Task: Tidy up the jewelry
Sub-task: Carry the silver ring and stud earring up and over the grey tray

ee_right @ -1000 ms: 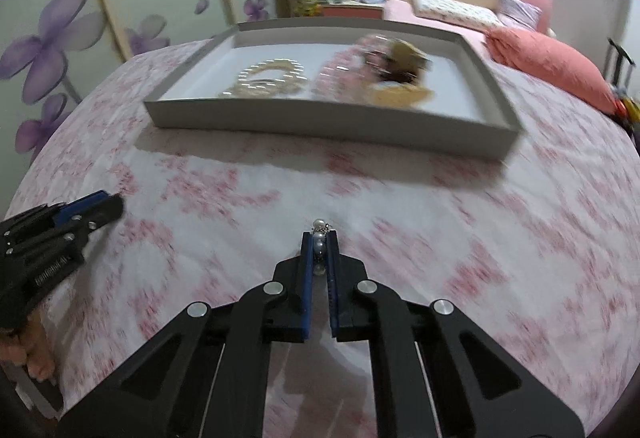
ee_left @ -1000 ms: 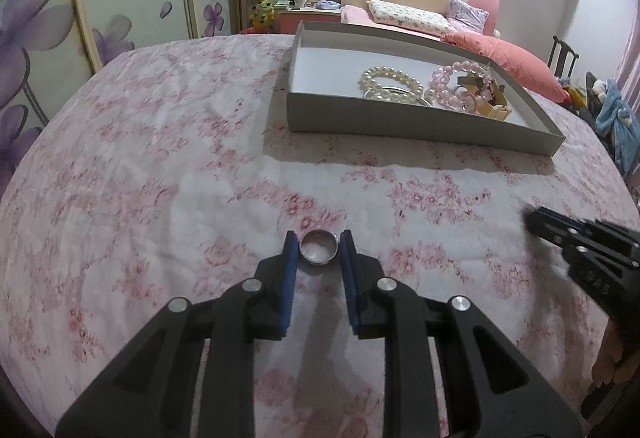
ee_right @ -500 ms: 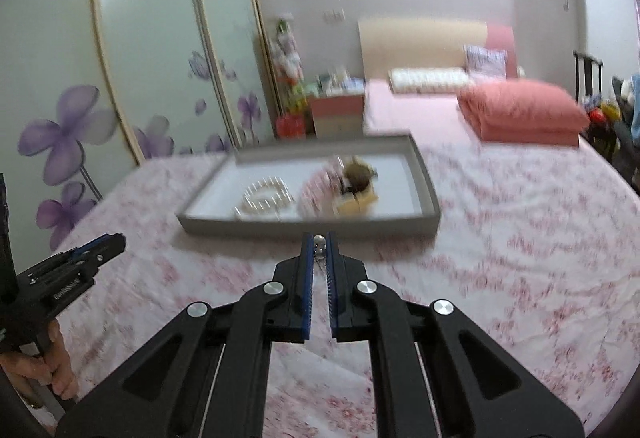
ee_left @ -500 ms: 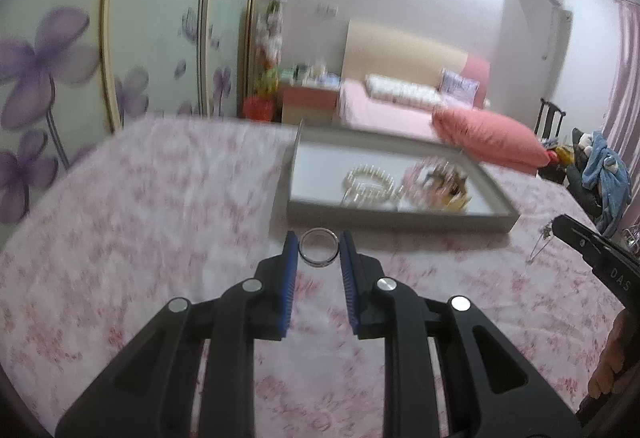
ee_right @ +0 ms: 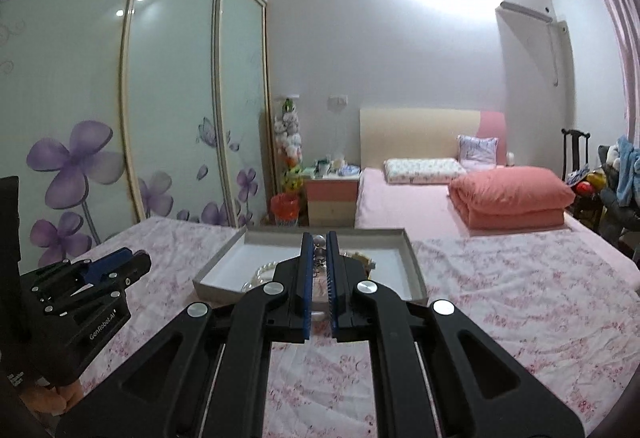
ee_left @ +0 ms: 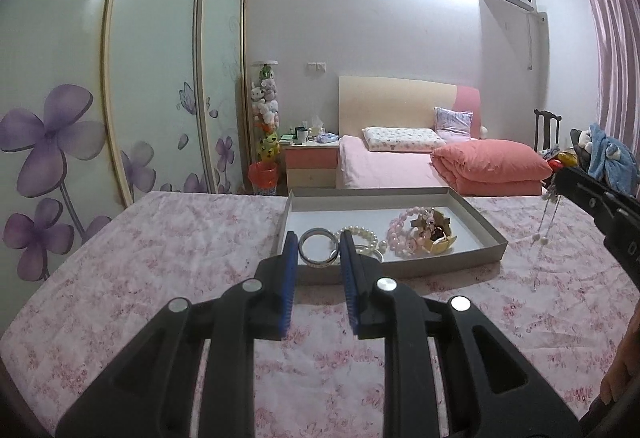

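Observation:
My left gripper (ee_left: 319, 245) is shut on a silver ring (ee_left: 318, 248) and holds it raised in front of the near left wall of the grey tray (ee_left: 460, 262). The tray holds a white pearl bracelet (ee_left: 366, 236), a pink bead bracelet (ee_left: 400, 234) and a gold-brown piece (ee_left: 438, 234). My right gripper (ee_right: 319, 244) is shut on a pearl earring (ee_right: 319, 238); in the left wrist view its dangling chain (ee_left: 546, 217) hangs from the gripper tip (ee_left: 560, 177). The tray also shows in the right wrist view (ee_right: 416, 270).
The tray lies on a pink floral cloth (ee_left: 140, 246) over a wide surface. Behind are a bed with a folded orange quilt (ee_left: 492, 165), a nightstand (ee_left: 312, 161), and flower-printed wardrobe doors (ee_left: 140, 77). The left gripper body (ee_right: 80, 298) shows at the left of the right wrist view.
Both grippers have lifted off the cloth with their pieces, the ring and the earring, and tilted up toward level. The tray now sits lower and closer behind the fingertips.

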{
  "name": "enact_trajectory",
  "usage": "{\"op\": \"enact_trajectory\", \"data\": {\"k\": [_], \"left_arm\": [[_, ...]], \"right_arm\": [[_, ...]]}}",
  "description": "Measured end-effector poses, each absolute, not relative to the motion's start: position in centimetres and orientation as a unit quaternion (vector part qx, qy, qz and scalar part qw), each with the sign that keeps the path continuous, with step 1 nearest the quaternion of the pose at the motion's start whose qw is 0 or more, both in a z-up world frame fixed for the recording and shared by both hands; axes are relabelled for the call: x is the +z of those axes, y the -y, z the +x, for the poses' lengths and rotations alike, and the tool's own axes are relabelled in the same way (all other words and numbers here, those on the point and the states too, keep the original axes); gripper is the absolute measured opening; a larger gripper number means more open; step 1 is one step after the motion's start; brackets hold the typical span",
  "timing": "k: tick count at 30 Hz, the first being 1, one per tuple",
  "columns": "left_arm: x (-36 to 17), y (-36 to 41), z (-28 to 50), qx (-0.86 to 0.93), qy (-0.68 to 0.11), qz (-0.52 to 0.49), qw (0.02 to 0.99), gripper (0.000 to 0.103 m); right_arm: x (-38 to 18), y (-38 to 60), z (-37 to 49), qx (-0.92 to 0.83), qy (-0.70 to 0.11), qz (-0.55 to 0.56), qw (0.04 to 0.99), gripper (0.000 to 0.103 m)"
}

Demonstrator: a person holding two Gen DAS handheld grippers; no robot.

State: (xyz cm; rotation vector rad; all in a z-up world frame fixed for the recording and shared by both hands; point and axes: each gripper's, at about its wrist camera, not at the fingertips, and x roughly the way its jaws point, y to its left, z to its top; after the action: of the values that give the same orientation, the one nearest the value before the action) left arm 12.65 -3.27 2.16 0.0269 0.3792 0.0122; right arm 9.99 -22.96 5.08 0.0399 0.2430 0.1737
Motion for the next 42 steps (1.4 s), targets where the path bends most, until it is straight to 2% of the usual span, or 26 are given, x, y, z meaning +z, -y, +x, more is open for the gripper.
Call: {"op": "enact_trajectory", "data": {"k": [20,35,42], "left_arm": [[2.4,4.0,14.7,-0.015,-0.175,0.005,0.984,0.022],[1.9,4.7,21.6,-0.015,-0.175,0.005,0.985,0.022],[0.3,5.0,26.4,-0.021,-0.201,-0.011,0.979,0.022]], "right_arm": [[5.5,22.7,11.4,0.073,-0.09,0.01,0.993,0.007],[4.8,22.2,18.0,0.069,-0.092,0.017,0.993,0.007],[3.4,21.7,22.5,0.075,-0.125,0.025,0.989,0.007]]}}
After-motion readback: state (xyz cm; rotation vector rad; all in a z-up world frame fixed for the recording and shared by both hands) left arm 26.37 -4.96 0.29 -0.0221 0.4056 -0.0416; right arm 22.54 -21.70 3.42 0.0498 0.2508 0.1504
